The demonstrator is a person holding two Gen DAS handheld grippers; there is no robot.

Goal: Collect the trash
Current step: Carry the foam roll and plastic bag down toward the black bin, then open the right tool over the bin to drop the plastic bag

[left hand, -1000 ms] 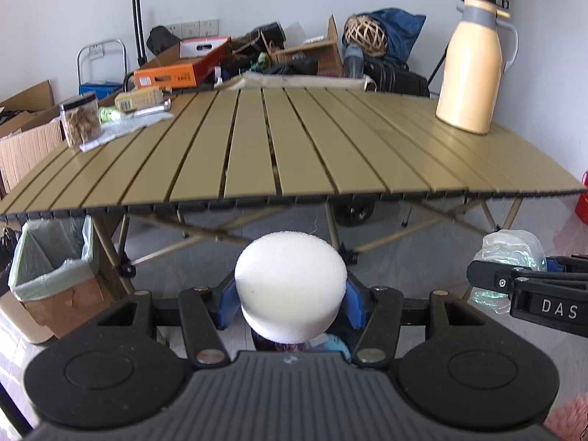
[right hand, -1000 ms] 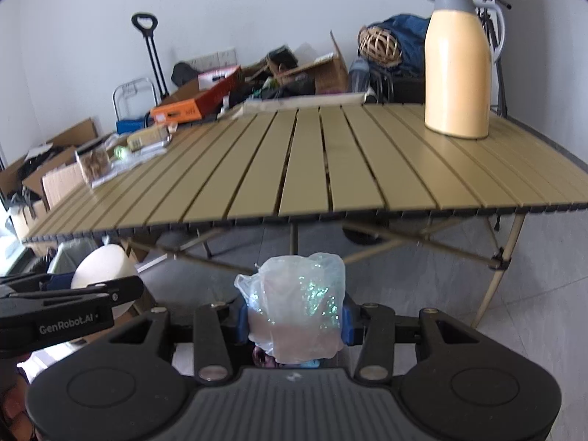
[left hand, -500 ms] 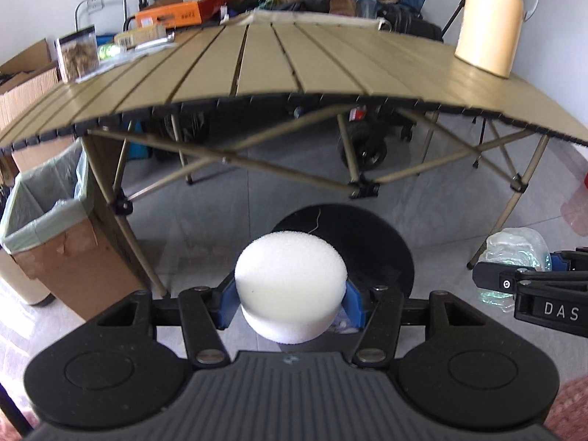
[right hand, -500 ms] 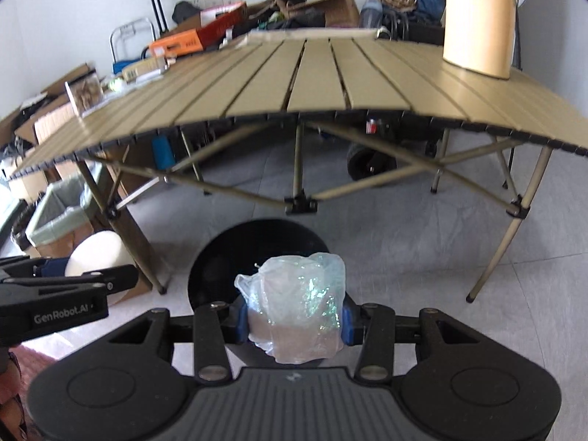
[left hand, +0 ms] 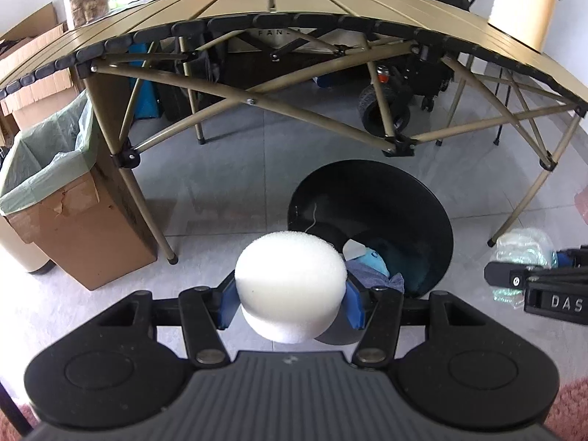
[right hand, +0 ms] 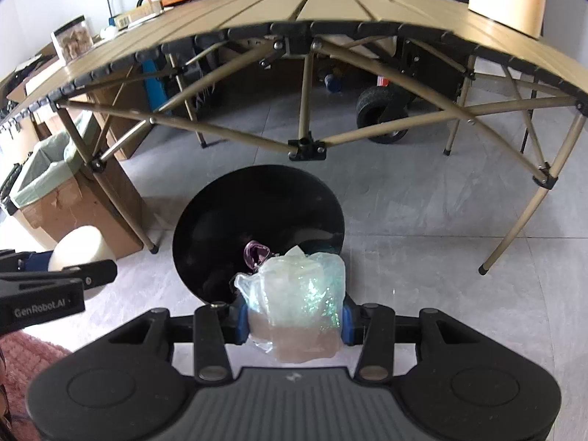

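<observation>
- Slatted folding table (left hand: pixel 235 3) spans the background, with a lined cardboard box (left hand: pixel 73 220) by its left leg.
- Black bin (left hand: pixel 389 198) stands on the tiled floor before the table, some rubbish inside.
- Left tongs (left hand: pixel 290 294) clenched on a white foam puck (left hand: pixel 290 275), held at the bin's near rim.
- Right tongs (right hand: pixel 294 319) clenched on a crumpled plastic bag (right hand: pixel 297 294), also at the bin's near rim.

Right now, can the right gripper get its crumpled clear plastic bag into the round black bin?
Probably yes. The right gripper, shut on the crumpled clear plastic bag, points at the round black bin, whose mouth is open with nothing in between.
</observation>
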